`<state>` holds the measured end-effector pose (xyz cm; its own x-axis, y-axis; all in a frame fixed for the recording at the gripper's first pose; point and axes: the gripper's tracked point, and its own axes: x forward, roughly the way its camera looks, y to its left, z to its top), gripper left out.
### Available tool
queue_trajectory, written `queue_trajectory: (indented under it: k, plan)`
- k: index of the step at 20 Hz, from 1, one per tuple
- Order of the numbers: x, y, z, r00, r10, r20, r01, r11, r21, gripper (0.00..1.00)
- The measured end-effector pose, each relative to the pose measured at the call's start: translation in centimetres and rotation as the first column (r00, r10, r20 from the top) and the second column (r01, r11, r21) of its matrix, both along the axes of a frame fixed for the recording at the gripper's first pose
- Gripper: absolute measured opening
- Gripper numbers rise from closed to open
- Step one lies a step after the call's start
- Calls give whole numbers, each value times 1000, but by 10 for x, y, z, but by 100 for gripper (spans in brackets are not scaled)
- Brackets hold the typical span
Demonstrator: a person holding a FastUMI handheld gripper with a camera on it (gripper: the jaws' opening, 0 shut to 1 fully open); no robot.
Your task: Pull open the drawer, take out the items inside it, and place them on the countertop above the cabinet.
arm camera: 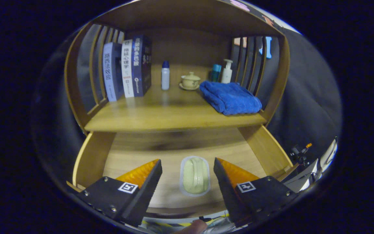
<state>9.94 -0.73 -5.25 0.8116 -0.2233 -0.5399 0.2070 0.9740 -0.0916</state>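
Observation:
The wooden drawer (258, 146) is pulled out below the countertop (161, 113). On its floor lies a pale green bar in a clear oval wrapper (195, 175). My gripper (187, 165) hangs over the drawer, open, with the wrapped bar in the gap between the two orange-and-black fingers (141, 174). Neither finger touches it.
On the countertop stand several books (127, 68) at the left, a white bottle with a blue cap (165, 75), a lidded cup on a saucer (190, 80), a folded blue towel (230, 97), a teal bottle (216, 72) and a pump bottle (227, 71). Slatted wooden sides flank the shelf.

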Motion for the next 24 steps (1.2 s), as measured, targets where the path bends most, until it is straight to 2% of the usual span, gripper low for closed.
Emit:
queue_trajectory:
  k: [3,6,8,11,15,20,22,24]
  plan:
    - [19,-2,-23,997,0,-72,3,999,32,95]
    - [23,-10,-44,991,-23,-134,28,999,40,72]
    - [23,-18,-48,992,-53,-116,55,998,7,44]
    - [26,-10,-48,998,-22,-60,26,997,66,1]
    - [21,-11,-32,998,-47,34,43,993,109,1]
    - [7,-17,2,990,-90,106,83,994,66,1]
    - [11,-13,-9,996,-83,44,79,993,85,1]
    - [16,-18,-34,994,-79,-75,84,995,60,1]
